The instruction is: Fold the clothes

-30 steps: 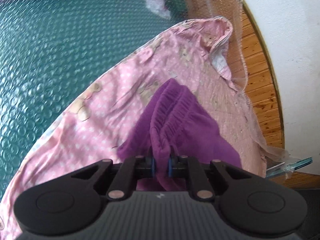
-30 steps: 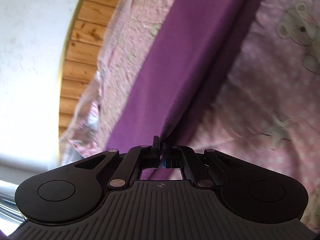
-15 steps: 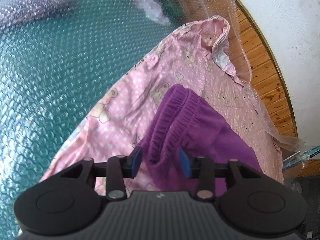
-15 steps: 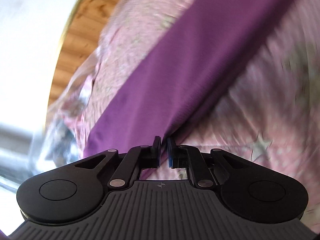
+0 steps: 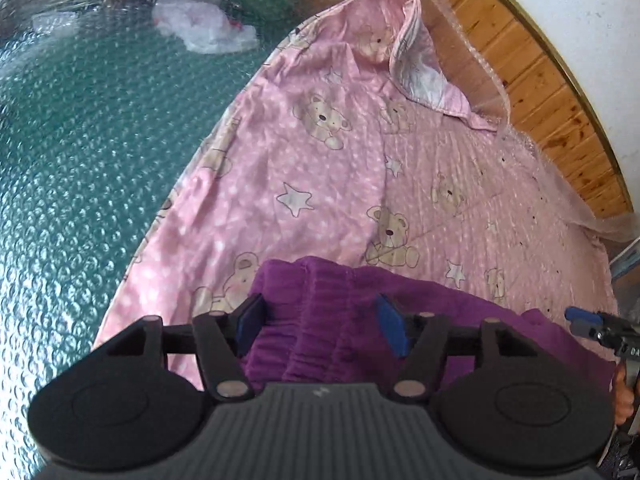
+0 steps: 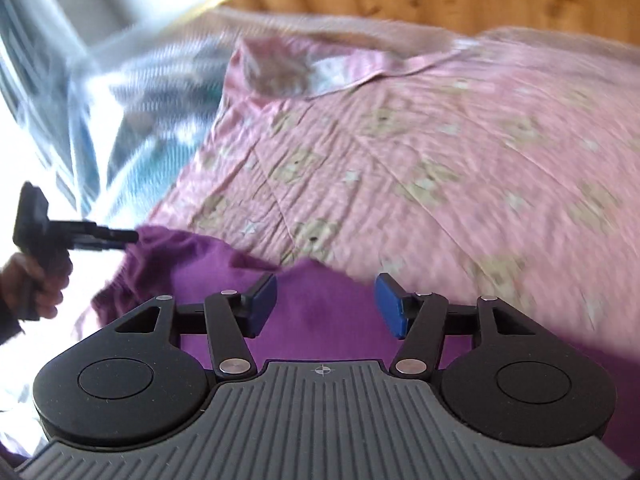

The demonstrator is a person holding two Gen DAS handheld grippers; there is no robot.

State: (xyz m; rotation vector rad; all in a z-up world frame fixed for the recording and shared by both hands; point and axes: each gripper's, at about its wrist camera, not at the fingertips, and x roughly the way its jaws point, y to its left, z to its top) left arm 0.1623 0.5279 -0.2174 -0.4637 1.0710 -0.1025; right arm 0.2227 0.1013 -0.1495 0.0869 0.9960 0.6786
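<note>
A purple garment (image 5: 332, 320) with a gathered elastic waistband lies on a pink sheet printed with bears and stars (image 5: 340, 176). My left gripper (image 5: 322, 330) hovers over the waistband, its jaws opening, blue pads clear of the cloth. In the right wrist view the same purple garment (image 6: 320, 316) lies below my right gripper (image 6: 326, 306), whose jaws are also opening with no cloth pinched. The other hand-held gripper (image 6: 80, 234) shows at the left of that view, held by a hand (image 6: 44, 280); this view is blurred.
Teal bubble wrap (image 5: 80, 140) covers the surface left of the pink sheet, with a crumpled white plastic bag (image 5: 204, 28) on it. A wooden panel (image 5: 540, 64) and a white wall border the far right. Clear plastic film (image 6: 100, 92) hangs beside the sheet.
Both grippers let go of the purple garment and their jaws spread apart. The garment dropped flat onto the pink sheet. The right gripper rolled and swung away; the left one pulled back.
</note>
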